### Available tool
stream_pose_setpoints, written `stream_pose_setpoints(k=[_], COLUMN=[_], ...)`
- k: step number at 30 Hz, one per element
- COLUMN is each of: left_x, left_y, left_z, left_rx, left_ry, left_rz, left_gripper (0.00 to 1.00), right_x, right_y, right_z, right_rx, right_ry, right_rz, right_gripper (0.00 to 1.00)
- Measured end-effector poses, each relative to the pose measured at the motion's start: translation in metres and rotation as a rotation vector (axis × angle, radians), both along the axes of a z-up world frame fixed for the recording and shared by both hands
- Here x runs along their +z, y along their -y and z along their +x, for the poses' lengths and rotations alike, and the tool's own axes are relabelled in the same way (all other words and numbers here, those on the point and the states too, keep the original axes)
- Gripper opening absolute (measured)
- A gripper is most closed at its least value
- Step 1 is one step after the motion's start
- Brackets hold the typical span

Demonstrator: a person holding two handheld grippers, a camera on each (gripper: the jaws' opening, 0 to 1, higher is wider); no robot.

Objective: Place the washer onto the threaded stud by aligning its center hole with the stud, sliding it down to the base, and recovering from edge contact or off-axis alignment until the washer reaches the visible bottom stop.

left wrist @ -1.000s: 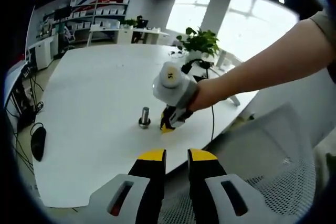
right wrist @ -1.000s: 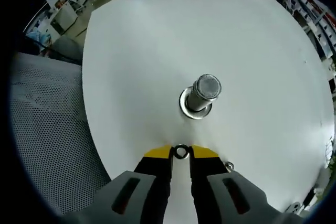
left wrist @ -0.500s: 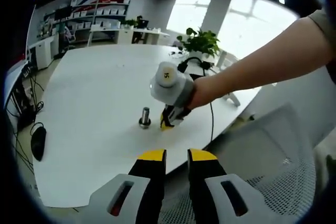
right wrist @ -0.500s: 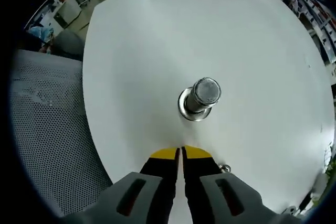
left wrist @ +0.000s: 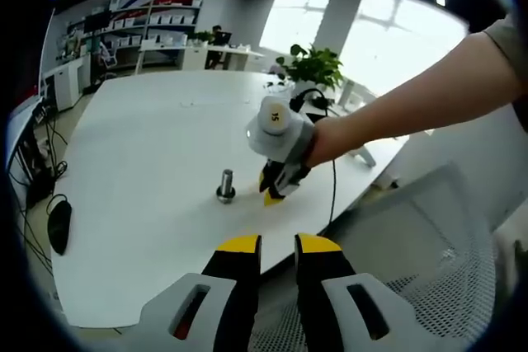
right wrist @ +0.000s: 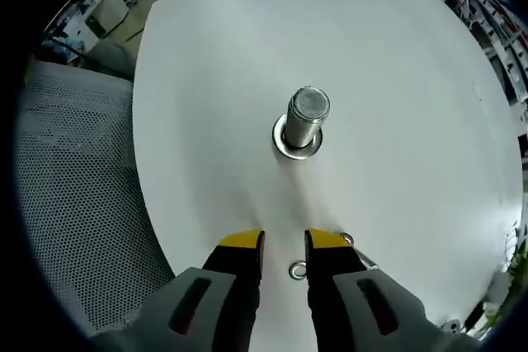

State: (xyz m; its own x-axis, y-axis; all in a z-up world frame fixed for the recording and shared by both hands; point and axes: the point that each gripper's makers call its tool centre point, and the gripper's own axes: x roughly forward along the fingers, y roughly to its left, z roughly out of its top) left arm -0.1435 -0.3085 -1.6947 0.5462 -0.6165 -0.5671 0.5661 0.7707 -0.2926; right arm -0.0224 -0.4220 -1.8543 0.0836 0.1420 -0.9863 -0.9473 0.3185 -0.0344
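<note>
Washer loose on the table, right jaws parted around it

The right gripper (right wrist: 285, 241) hangs with jaws apart and nothing between the pads; the small steel washer (right wrist: 297, 270) lies flat on the white table (right wrist: 396, 80) in the gap just behind the yellow tips, well short of the threaded stud (right wrist: 302, 119). It looks thin, light, stiff and slick, so pinch it by opposite rim edges. The left gripper (left wrist: 278, 242) waits near the table's edge, jaws narrowly apart and empty.
</note>
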Motion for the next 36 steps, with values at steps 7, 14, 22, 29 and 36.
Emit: stream_pose_setpoints(k=[7,14,22,29,36], left_x=[0.000,0.001,0.002,0.001,0.002], left_y=[0.001,0.002,0.002,0.002,0.002], left_z=[0.000,-0.001,-0.002,-0.002,-0.001], left_rx=[-0.005,-0.014,-0.017,-0.016,-0.014], left_ry=[0.001,0.002,0.003,0.001,0.002], left_rz=[-0.002,-0.003,-0.005,-0.004,-0.006], left_gripper=[0.14,0.13,0.13,0.13,0.13], right_x=[0.000,0.011,0.004,-0.002,-0.002], right_y=[0.016,0.013,0.029,0.034,0.032], right_z=[-0.001,-0.003,-0.005,0.000,-0.003], right_rx=[-0.005,-0.009,-0.033,-0.085,-0.037], right_ry=[0.002,0.013,-0.005,-0.022,-0.024], right_rz=[-0.006,0.043,0.022,0.023,0.006], right_gripper=[0.24,0.25,0.25,0.22,0.21])
